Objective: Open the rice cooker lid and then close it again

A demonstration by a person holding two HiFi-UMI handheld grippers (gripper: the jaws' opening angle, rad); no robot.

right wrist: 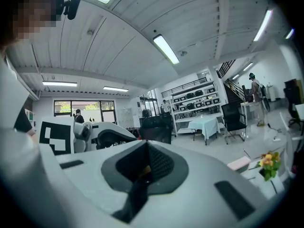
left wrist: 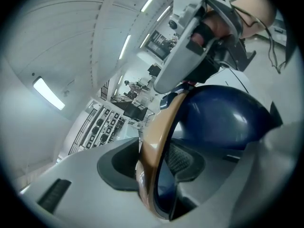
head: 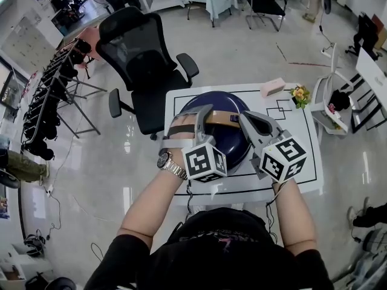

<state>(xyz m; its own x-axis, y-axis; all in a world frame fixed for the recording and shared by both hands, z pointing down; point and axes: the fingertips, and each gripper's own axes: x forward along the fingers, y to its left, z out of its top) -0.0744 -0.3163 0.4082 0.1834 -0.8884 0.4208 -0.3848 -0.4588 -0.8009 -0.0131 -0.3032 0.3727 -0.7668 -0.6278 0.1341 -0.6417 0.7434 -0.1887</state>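
On the table (head: 305,147), left claw (left wrist: 151,169) gapes astride the half-hidden rice cooker (left wrist: 223,113) handle (left wrist: 164,127) — right claw (right wrist: 145,167) closed.

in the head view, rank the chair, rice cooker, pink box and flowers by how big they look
1. chair
2. rice cooker
3. pink box and flowers: they look about alike, too close to rank

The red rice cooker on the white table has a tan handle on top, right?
Not quite: the rice cooker is dark blue, not red, as the head view shows. It does stand on the white table, with a tan handle on top.
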